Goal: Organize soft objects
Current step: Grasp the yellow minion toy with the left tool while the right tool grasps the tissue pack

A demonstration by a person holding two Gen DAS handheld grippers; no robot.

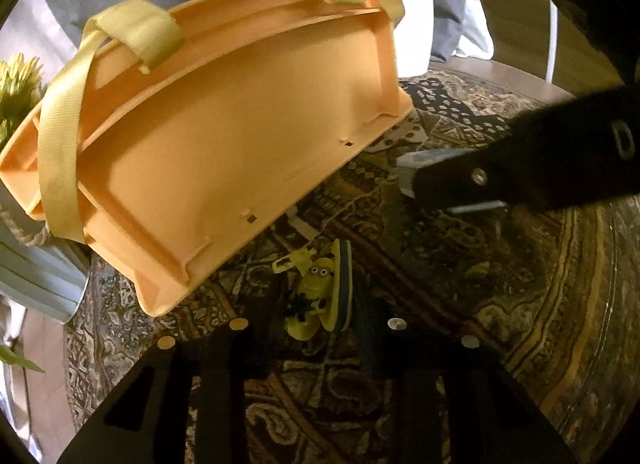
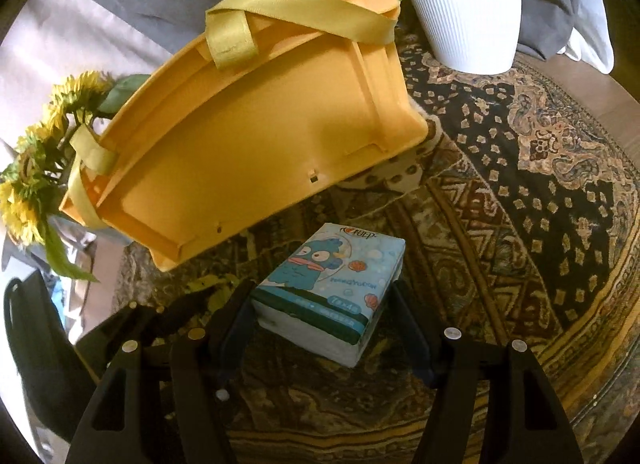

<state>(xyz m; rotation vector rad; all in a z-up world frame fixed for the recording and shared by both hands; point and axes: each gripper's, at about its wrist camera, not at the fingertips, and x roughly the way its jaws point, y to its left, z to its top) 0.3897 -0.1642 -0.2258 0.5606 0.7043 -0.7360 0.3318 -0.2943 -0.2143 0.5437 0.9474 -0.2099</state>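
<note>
Fingers angle downward: left fingers pinch the yellow toy, right fingers clamp the tissue pack.

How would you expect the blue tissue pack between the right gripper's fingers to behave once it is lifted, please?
The tissue pack looks soft and light: a wrapped stack that probably dents under the right gripper. Its glossy wrapper may be a little slippery. Being flat and blocky, it should not roll on the patterned cloth.

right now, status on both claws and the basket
Left claw shut on minion toy. Right claw shut on tissue pack. Orange basket ahead, empty, strap draped across its opening.
</note>
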